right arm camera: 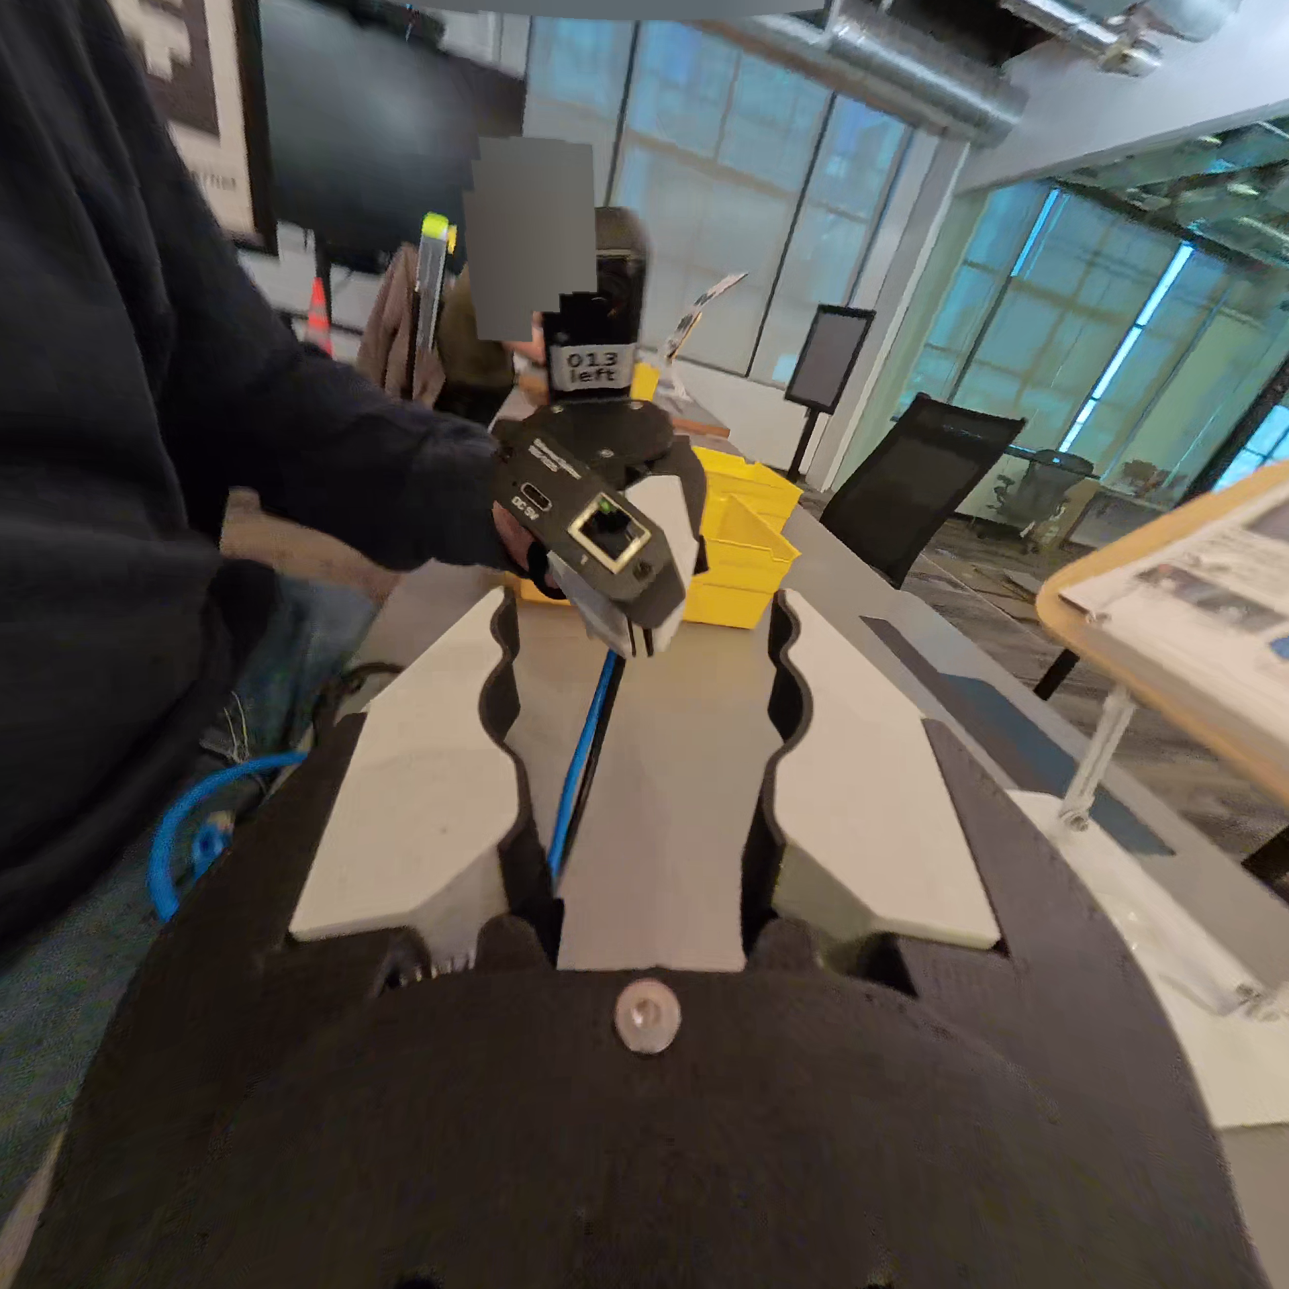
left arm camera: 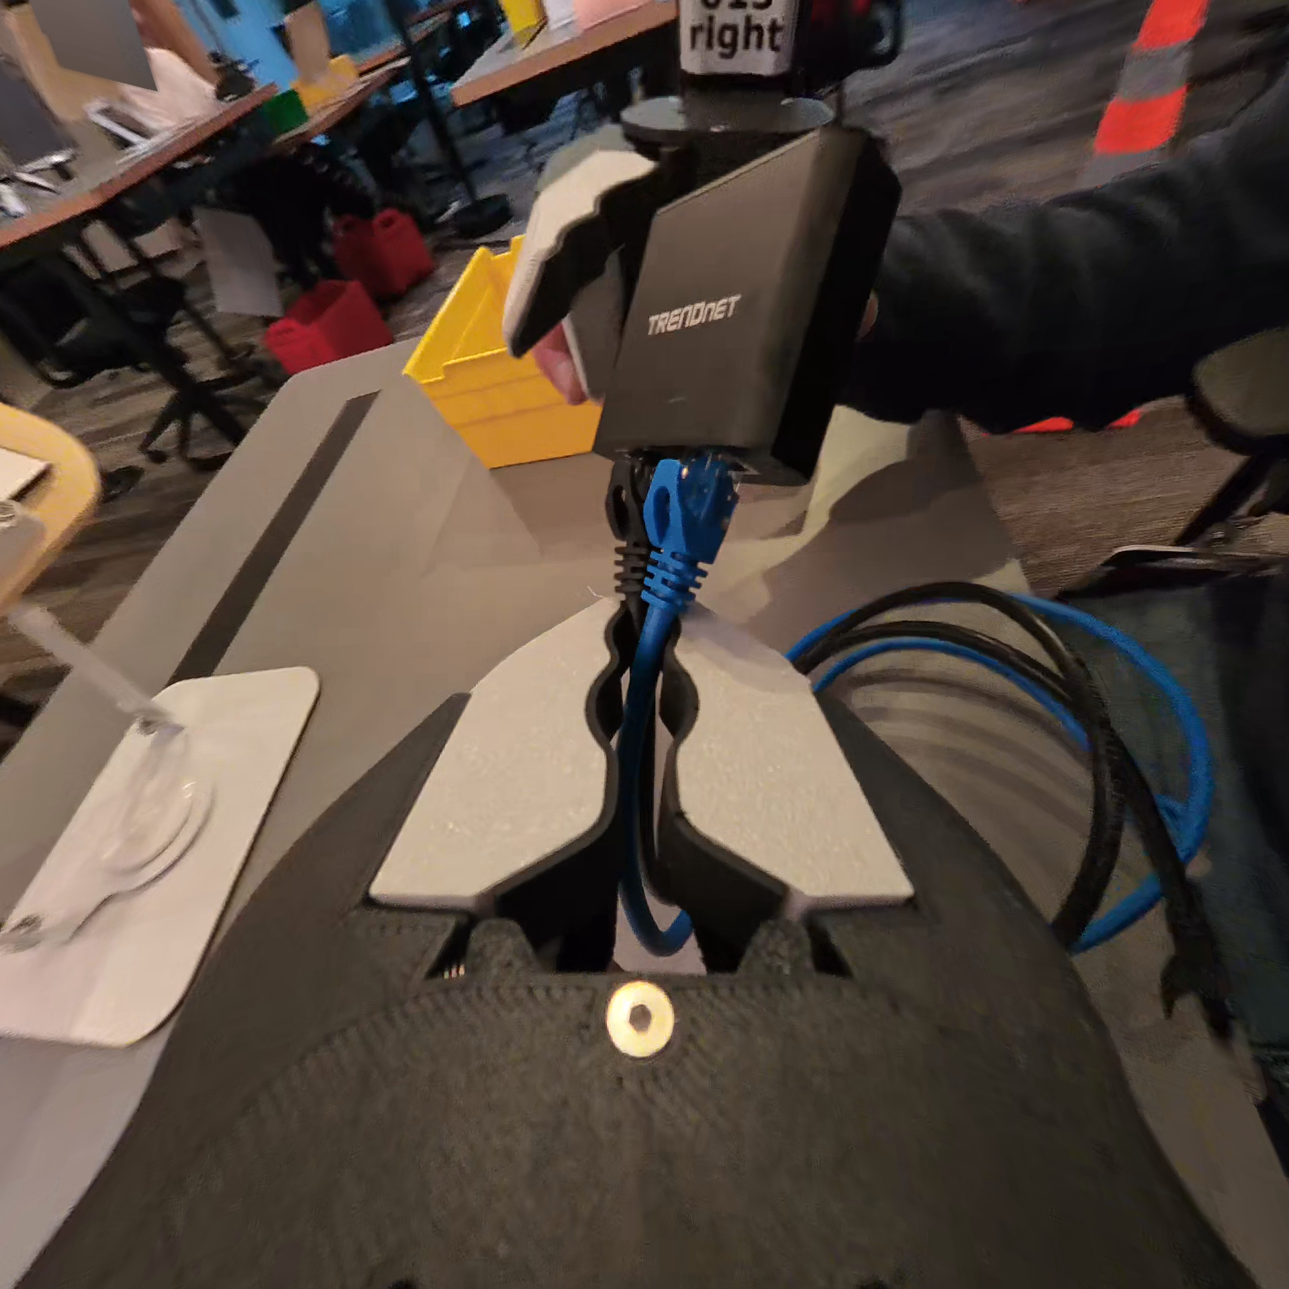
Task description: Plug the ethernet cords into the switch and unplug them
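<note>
— So, where is the switch (left arm camera: 725, 300)?

— Up off the surface (left arm camera: 390, 558), its port face tilted down toward your left tongs (left arm camera: 645, 628). The blue ethernet cord (left arm camera: 687, 516) and black ethernet cord (left arm camera: 628, 516) both have their plugs at that face; whether the blue one is fully seated, I cannot tell.

— And my tongs?

— Your left tongs are pinched narrow around the blue ethernet cord just below its boot, with the black one running into the same gap. Your right tongs (right arm camera: 642, 607) stand wide, the switch at their tips; I cannot tell if either finger touches it.

— Around that?

— Slack cord loops to your right, and a yellow bin (left arm camera: 488, 404) sits behind the switch.
</note>
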{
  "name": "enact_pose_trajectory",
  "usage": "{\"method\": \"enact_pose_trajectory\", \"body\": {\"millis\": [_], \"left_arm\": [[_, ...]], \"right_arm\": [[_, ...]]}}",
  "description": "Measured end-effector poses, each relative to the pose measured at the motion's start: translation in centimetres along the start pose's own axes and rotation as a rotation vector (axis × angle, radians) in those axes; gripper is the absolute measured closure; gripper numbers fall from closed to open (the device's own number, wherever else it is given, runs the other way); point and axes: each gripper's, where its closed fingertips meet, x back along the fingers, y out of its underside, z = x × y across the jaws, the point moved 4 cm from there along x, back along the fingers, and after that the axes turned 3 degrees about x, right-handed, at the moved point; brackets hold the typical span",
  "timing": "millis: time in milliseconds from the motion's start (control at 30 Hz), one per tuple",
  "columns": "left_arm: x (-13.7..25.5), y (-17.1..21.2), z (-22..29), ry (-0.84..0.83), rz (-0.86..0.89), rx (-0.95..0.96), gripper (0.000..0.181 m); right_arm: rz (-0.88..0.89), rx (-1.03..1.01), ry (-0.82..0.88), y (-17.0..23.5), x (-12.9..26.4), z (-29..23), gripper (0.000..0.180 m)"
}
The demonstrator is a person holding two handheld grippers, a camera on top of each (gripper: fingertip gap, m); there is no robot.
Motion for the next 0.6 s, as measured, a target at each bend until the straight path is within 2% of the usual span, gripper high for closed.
{"method": "enact_pose_trajectory", "body": {"millis": [133, 167, 233, 267, 400, 500, 600], "left_arm": [[-1.5, 0.8, 0.0, 0.095, -0.016, 0.042, 0.176], [-2.0, 1.2, -0.5, 0.093, -0.032, 0.072, 0.176], [-2.4, 1.7, -1.9, 0.036, -0.055, 0.126, 0.169], [-2.2, 1.6, -2.7, -0.006, -0.057, 0.138, 0.160], [-0.1, -0.5, -4.3, -0.163, -0.071, 0.056, 0.133], [0.3, -3.5, -3.0, -0.241, -0.119, -0.131, 0.133], [-1.7, -4.1, -1.3, -0.284, -0.311, -0.322, 0.145]], "right_arm": [[-0.045, 0.124, -0.075, -0.7, -2.0, -0.8, 0.148], [-0.094, 0.156, -0.055, -0.5, -2.2, -0.6, 0.153], [-0.197, 0.201, 0.019, -0.1, -2.3, 0.4, 0.155], [-0.238, 0.216, 0.059, 0.0, -2.2, 0.8, 0.156], [-0.485, 0.321, 0.210, 1.3, -1.3, 2.2, 0.157], [-0.675, 0.371, 0.257, 2.7, -1.3, 2.3, 0.157], [-0.736, 0.375, 0.278, 2.8, -2.1, 2.0, 0.157]]}}
